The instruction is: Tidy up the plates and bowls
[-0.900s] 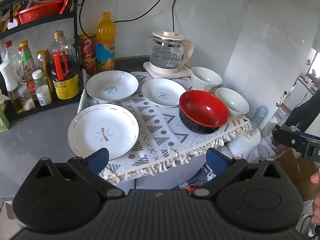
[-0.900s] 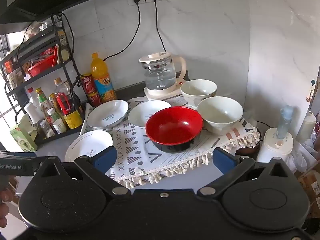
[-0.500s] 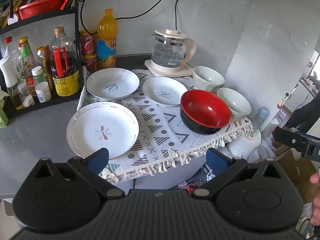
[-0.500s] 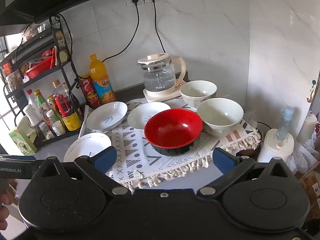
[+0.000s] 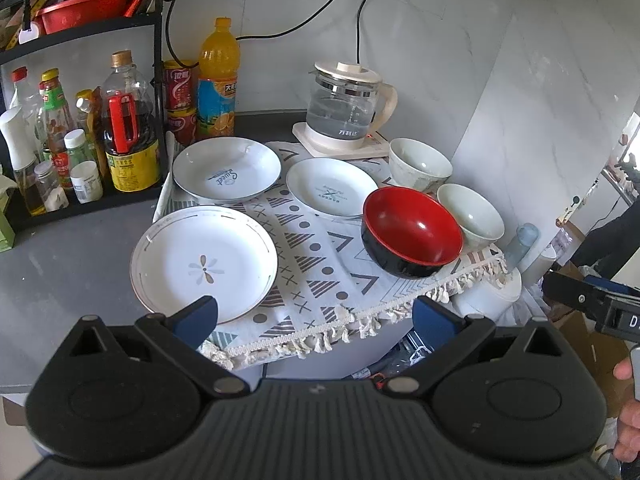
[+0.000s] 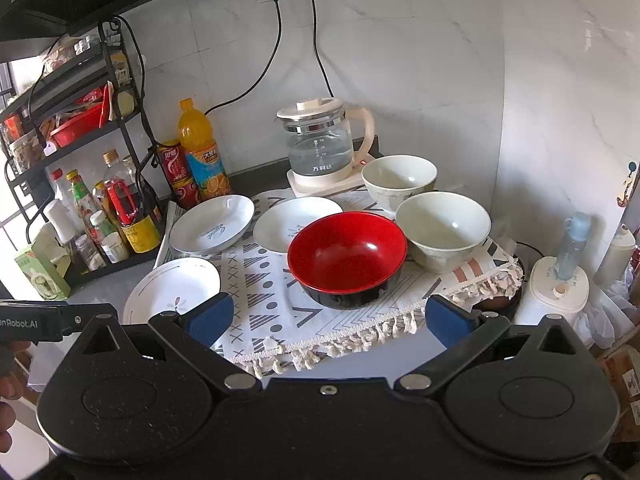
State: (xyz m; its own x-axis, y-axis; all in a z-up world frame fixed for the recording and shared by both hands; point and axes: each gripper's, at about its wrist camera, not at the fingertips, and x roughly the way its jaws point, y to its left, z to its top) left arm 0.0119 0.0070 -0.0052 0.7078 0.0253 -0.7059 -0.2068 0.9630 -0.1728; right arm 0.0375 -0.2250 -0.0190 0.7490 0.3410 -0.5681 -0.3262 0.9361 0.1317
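Three white plates lie on a patterned cloth [image 5: 320,264]: a flower plate [image 5: 204,262] at front left, a lettered plate [image 5: 226,168] behind it, a smaller plate [image 5: 332,186] in the middle. A red bowl with black outside [image 5: 412,230] sits at front right, with a pale bowl [image 5: 470,216] beside it and another pale bowl [image 5: 418,164] behind. My left gripper [image 5: 316,314] is open and empty, just in front of the flower plate. My right gripper [image 6: 328,316] is open and empty, in front of the red bowl [image 6: 346,258].
A glass kettle [image 5: 348,108] stands on its base at the back. A rack of bottles and jars [image 5: 80,132] and an orange drink bottle [image 5: 218,80] line the left. Power cords hang on the wall. The cloth's fringe [image 5: 360,320] hangs over the counter's front edge.
Both grippers have drifted slightly; the left view has edged a little closer to the plates. Nothing on the counter has moved.
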